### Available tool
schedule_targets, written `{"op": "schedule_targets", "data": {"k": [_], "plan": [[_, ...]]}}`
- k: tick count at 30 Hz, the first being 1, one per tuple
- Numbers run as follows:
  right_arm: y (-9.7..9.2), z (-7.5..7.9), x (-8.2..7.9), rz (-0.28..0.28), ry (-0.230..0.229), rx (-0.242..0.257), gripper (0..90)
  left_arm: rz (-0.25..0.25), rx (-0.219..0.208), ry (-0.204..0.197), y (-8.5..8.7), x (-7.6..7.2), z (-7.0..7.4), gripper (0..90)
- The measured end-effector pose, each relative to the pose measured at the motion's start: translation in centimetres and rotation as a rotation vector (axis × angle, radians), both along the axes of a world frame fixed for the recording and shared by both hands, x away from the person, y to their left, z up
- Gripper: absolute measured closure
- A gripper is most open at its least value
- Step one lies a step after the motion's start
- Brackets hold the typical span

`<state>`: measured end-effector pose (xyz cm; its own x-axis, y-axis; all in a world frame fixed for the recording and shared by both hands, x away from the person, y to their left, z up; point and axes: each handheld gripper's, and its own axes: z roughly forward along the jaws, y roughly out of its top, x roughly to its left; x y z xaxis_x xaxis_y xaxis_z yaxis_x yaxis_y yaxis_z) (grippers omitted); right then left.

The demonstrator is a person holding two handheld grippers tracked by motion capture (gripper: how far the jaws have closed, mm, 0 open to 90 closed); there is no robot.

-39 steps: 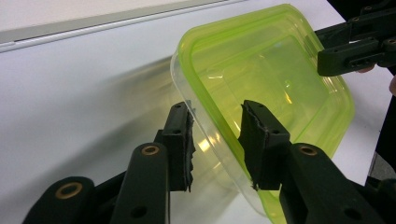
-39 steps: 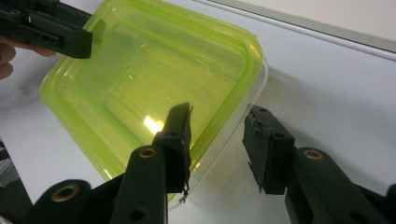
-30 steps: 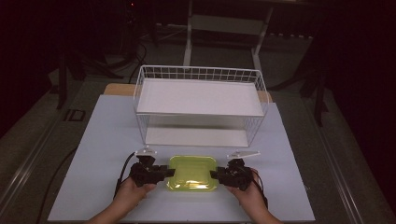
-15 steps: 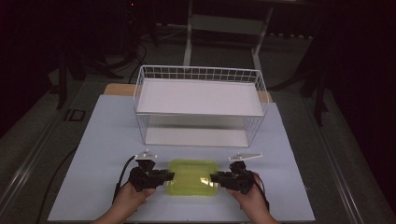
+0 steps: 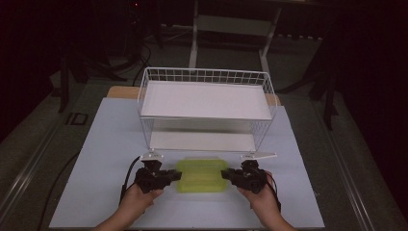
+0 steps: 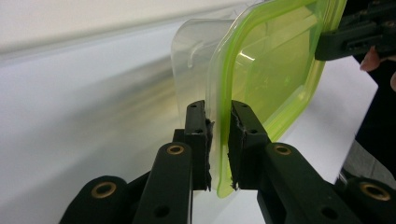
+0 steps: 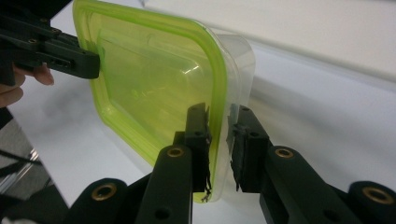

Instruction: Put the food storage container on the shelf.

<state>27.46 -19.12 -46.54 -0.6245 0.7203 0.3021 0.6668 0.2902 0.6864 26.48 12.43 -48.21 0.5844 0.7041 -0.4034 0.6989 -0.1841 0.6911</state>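
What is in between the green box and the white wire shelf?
Nothing. In the high view, a bare strip of the white table separates the green-lidded box from the wire shelf.

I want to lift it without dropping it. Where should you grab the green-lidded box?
Probably by the thin lid rim at both short ends of the box, coming in level from each side. The rim sticks out like a lip, so the left gripper and right gripper can pinch it.
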Motion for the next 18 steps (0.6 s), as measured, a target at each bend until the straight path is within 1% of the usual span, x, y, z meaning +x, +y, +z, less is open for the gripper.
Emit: {"op": "schedule_targets", "data": {"k": [1,5,8,9,10,12,13,14,15,16,18], "plan": [[0.0,0.2,0.3,-0.002,-0.015,0.001,78.2,0.004,0.001,-0.008,0.0,0.2,0.2,79.7],[0.0,1.0,1.7,-0.023,-0.035,0.021,78.1,0.025,-0.006,-0.04,-0.1,1.7,1.4,80.1],[-0.1,1.2,2.8,-0.038,-0.039,0.035,78.0,0.031,0.001,-0.065,-0.2,3.0,1.9,80.2],[0.0,1.2,3.1,-0.041,-0.05,0.025,77.6,0.029,0.009,-0.072,-0.2,3.3,2.0,80.2],[0.0,1.2,3.4,-0.046,-0.051,0.024,77.6,0.038,0.006,-0.077,-0.3,3.7,1.9,80.2],[0.0,1.1,4.0,-0.055,-0.059,0.023,77.5,0.039,0.01,-0.08,-0.5,4.4,1.7,80.2],[0.0,1.1,4.0,-0.055,-0.059,0.023,77.5,0.039,0.01,-0.08,-0.5,4.4,1.7,80.2],[0.0,1.0,4.4,-0.059,-0.058,0.023,77.4,0.042,0.004,-0.078,-0.7,5.1,1.5,80.2],[-0.2,0.8,5.1,-0.069,-0.05,0.02,77.2,0.042,0.005,-0.082,-0.8,5.3,1.4,80.2],[-0.2,0.7,5.4,-0.077,-0.048,0.027,77.1,0.04,0.005,-0.084,-0.8,5.6,1.2,80.2],[-0.4,0.4,5.9,-0.086,-0.047,0.021,77.0,0.042,-0.007,-0.087,-1.0,6.2,0.9,80.2]]}}
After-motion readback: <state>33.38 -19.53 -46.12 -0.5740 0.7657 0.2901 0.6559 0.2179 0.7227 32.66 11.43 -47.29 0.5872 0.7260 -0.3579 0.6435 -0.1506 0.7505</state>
